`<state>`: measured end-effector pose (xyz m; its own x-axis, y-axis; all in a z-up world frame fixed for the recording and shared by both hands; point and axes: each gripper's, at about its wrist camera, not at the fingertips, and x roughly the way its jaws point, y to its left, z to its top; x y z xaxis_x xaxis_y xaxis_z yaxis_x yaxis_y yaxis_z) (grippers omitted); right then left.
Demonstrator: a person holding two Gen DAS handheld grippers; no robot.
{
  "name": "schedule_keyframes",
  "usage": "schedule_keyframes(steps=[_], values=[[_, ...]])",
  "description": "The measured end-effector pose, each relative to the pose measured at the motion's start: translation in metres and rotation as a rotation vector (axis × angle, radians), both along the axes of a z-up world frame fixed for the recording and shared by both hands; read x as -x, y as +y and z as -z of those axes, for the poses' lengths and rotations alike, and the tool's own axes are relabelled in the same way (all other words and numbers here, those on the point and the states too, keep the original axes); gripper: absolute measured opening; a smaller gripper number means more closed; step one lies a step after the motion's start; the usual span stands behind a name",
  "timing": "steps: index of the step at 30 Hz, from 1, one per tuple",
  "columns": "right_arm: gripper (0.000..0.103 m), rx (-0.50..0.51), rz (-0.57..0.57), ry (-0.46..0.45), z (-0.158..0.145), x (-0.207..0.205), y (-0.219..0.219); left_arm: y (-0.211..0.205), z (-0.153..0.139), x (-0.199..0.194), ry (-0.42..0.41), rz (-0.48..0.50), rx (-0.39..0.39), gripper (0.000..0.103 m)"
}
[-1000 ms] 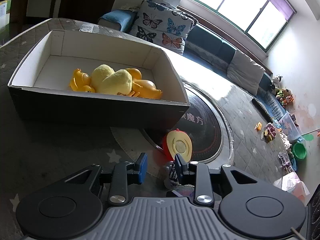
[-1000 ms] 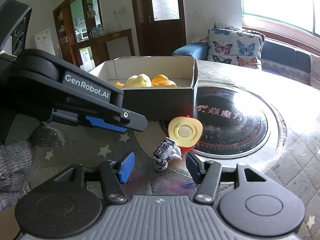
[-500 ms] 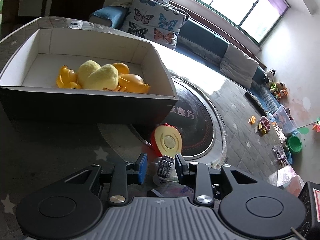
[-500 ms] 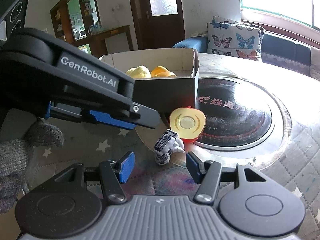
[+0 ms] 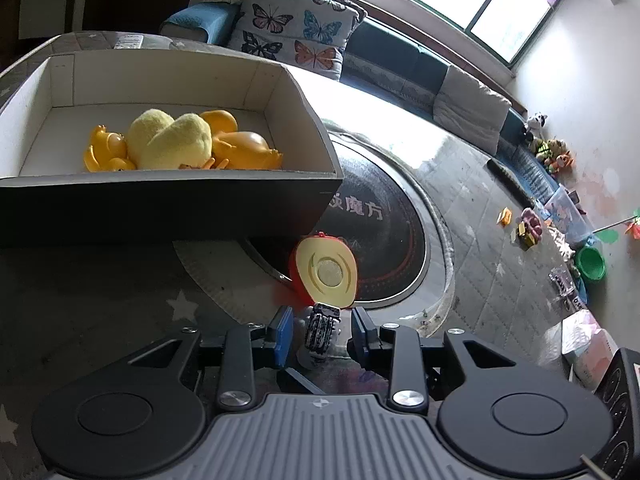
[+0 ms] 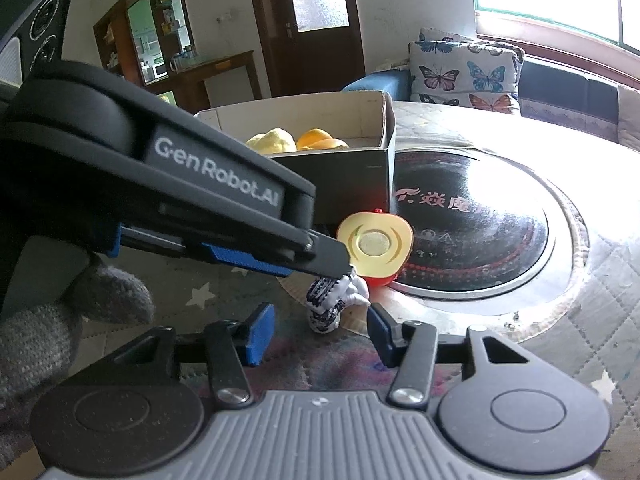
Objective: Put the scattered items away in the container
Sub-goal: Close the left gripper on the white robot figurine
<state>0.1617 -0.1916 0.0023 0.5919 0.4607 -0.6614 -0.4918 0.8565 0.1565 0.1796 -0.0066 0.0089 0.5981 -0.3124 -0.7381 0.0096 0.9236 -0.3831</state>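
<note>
My left gripper is spread wide around the small white-and-black figure, pads clear of it. My right gripper gapes just short of it. Beyond, a red-and-yellow toy leans by the cardboard box corner on the table.

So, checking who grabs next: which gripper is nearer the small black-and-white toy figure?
Left. The left gripper straddles the small black-and-white toy figure, fingers open on both sides. The right gripper sits just short of it, open.
</note>
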Motion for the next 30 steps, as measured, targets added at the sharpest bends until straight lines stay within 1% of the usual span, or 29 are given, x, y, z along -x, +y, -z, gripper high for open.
schedule_keyframes(steps=[9,15,21,23,26,29,30], values=[[0.049,-0.015,0.003,0.008,0.004,-0.005,0.002,-0.003,0.009,-0.009,0.025,0.014,-0.013,0.035],[0.048,-0.024,-0.001,0.008,0.007,-0.006,0.003,-0.003,0.016,-0.013,0.044,0.014,0.002,0.034],[0.048,-0.035,-0.007,0.009,0.008,-0.005,0.002,0.001,0.021,-0.015,0.058,0.01,0.038,0.033],[0.048,-0.037,-0.009,0.008,0.008,-0.003,0.002,0.002,0.022,-0.015,0.063,0.012,0.046,0.028],[0.043,-0.036,-0.011,0.008,0.008,-0.005,0.002,0.005,0.022,-0.015,0.064,0.007,0.058,0.028],[0.036,-0.031,-0.007,0.005,0.008,-0.004,0.002,0.007,0.021,-0.013,0.06,0.001,0.066,0.026],[0.032,-0.032,-0.005,0.004,0.008,-0.003,0.002,0.008,0.021,-0.013,0.059,-0.001,0.069,0.025]])
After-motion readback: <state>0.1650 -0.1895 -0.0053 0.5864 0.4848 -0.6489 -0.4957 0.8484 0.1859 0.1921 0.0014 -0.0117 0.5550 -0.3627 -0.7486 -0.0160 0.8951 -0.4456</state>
